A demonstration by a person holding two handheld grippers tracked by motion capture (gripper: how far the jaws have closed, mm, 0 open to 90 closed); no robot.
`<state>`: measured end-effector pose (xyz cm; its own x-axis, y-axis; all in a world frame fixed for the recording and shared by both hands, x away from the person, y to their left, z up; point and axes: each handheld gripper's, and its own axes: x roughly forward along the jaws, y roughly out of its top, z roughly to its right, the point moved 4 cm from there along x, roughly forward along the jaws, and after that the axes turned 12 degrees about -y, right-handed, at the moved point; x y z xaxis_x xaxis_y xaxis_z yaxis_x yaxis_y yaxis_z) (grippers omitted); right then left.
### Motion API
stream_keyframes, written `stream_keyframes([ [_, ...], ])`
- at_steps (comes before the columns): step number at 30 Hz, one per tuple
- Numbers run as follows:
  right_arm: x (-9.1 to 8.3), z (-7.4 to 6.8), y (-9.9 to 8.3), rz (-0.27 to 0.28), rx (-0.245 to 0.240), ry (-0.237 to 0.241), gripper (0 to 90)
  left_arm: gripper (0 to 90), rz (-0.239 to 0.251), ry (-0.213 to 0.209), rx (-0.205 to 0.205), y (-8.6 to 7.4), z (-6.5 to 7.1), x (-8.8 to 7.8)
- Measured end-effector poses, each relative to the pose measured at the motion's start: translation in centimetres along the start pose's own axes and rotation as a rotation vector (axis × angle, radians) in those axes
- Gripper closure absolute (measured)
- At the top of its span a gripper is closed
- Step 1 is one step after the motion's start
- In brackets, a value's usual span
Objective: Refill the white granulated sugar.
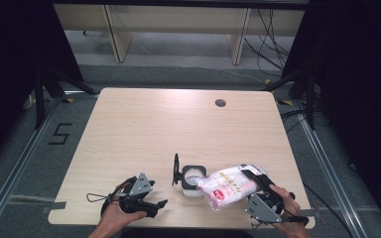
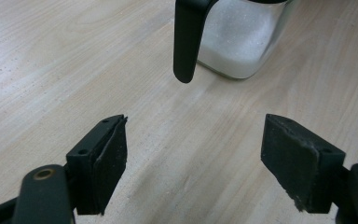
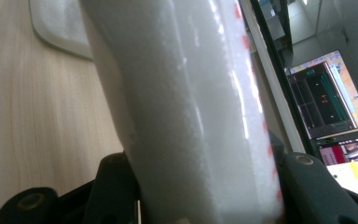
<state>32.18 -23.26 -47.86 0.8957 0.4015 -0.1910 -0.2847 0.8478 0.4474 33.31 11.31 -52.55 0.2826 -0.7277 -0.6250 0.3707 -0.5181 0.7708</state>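
the right gripper, lower right of the high view, is clamped on a bag of white granules, tilted over the open square jar at lower centre. the left gripper, jaws apart and empty, waits lower left. pouring looks under way; next, tip the bag's mouth lower.

Right claw has the white bag tipped over the open jar on the table; left claw sits nearby, not touching it.
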Motion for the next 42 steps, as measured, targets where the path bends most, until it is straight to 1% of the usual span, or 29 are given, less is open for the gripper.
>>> stream_keyframes([
  [2,0.1,0.2,-0.2,0.029,0.026,0.018,56.3,22.6,-0.001,0.000,0.002,0.0,0.0,0.0],
  [5,0.3,0.0,-0.9,0.019,0.148,0.044,56.9,22.7,0.000,0.000,-0.001,0.0,0.0,0.0],
  [7,0.7,0.2,-1.3,0.036,0.177,0.058,57.2,22.7,0.004,-0.002,-0.005,0.0,0.0,0.1],
  [10,1.4,0.2,-1.9,0.047,0.308,0.078,58.1,22.7,-0.004,0.005,-0.004,0.0,-0.1,0.0],
  [11,1.6,0.3,-2.2,0.051,0.342,0.091,58.3,22.7,0.002,0.000,-0.025,-0.1,0.0,0.1],
  [12,2.1,0.5,-2.5,0.061,0.356,0.090,58.5,22.7,0.004,-0.002,-0.030,-0.1,0.1,0.1],
  [13,2.4,0.4,-2.8,0.047,0.405,0.097,58.8,22.7,-0.001,-0.002,-0.009,-0.1,0.0,0.1],
  [17,3.9,0.5,-4.0,0.033,0.514,0.117,60.4,22.7,0.008,-0.007,-0.033,-0.1,0.1,0.1],
  [18,4.4,0.6,-4.3,0.040,0.531,0.117,60.8,22.7,-0.003,0.002,-0.003,0.0,-0.2,0.0],
  [19,4.7,0.6,-4.6,0.029,0.561,0.122,61.0,22.7,0.002,-0.001,-0.028,-0.1,-0.1,0.0],
  [20,5.1,0.7,-5.0,0.037,0.576,0.106,61.1,22.7,0.003,0.000,-0.026,-0.1,-0.1,0.0],
  [21,5.3,0.8,-5.3,0.043,0.623,0.108,61.3,22.7,0.001,-0.001,-0.004,0.0,-0.1,-0.1],
  [22,5.3,0.9,-5.6,0.031,0.677,0.110,61.3,22.8,0.010,-0.005,-0.023,0.0,0.0,0.0],
  [23,5.4,1.0,-5.8,0.040,0.717,0.101,61.3,22.8,0.006,0.004,-0.012,0.0,-0.1,-0.1],
  [24,5.3,1.1,-6.2,0.040,0.763,0.108,61.3,22.7,0.013,-0.002,-0.033,-0.1,0.0,-0.1],
  [25,5.3,1.2,-6.6,0.058,0.784,0.091,61.3,22.8,-0.004,0.006,0.000,0.0,-0.2,-0.2],
  [26,5.3,1.3,-6.9,0.064,0.814,0.071,61.4,22.8,-0.005,-0.003,-0.006,0.0,-0.2,-0.2],
  [27,5.2,1.4,-7.3,0.068,0.814,0.076,61.4,22.8,0.015,-0.004,-0.016,0.0,-0.1,0.0],
  [29,5.1,1.5,-7.6,0.069,0.844,0.056,61.4,22.7,0.006,0.003,-0.005,0.0,-0.1,-0.1],
  [31,4.9,1.5,-7.9,0.057,0.875,0.064,61.4,22.7,0.012,0.003,-0.032,0.0,0.0,-0.1],
  [32,4.9,1.6,-8.1,0.060,0.865,0.052,61.5,22.8,0.014,-0.003,-0.035,0.0,0.1,-0.1],
  [33,4.8,1.3,-7.9,0.054,0.911,0.061,61.5,22.7,0.016,-0.001,-0.036,-0.1,0.0,-0.1],
  [34,4.7,1.3,-8.0,0.042,0.917,0.065,61.5,22.8,0.016,0.000,-0.036,-0.1,0.0,-0.1],
  [35,4.8,1.5,-8.2,0.059,0.879,0.049,61.5,22.8,0.016,-0.002,-0.036,0.0,0.0,-0.1],
  [37,4.7,1.4,-8.1,0.047,0.899,0.066,61.4,22.7,0.013,0.002,-0.019,0.0,0.0,-0.2],
  [38,4.7,1.3,-8.1,0.053,0.906,0.068,61.4,22.7,0.016,0.001,-0.035,0.0,0.1,-0.1],
  [39,4.7,1.5,-8.1,0.050,0.880,0.059,61.4,22.7,0.012,0.001,-0.033,-0.1,0.0,-0.1],
  [40,4.5,1.3,-8.1,0.028,0.902,0.056,61.4,22.7,0.008,0.006,-0.031,-0.1,0.0,-0.1],
  [42,4.6,1.4,-8.2,0.031,0.878,0.048,61.4,22.7,0.015,-0.002,-0.035,0.0,0.1,-0.1],
])
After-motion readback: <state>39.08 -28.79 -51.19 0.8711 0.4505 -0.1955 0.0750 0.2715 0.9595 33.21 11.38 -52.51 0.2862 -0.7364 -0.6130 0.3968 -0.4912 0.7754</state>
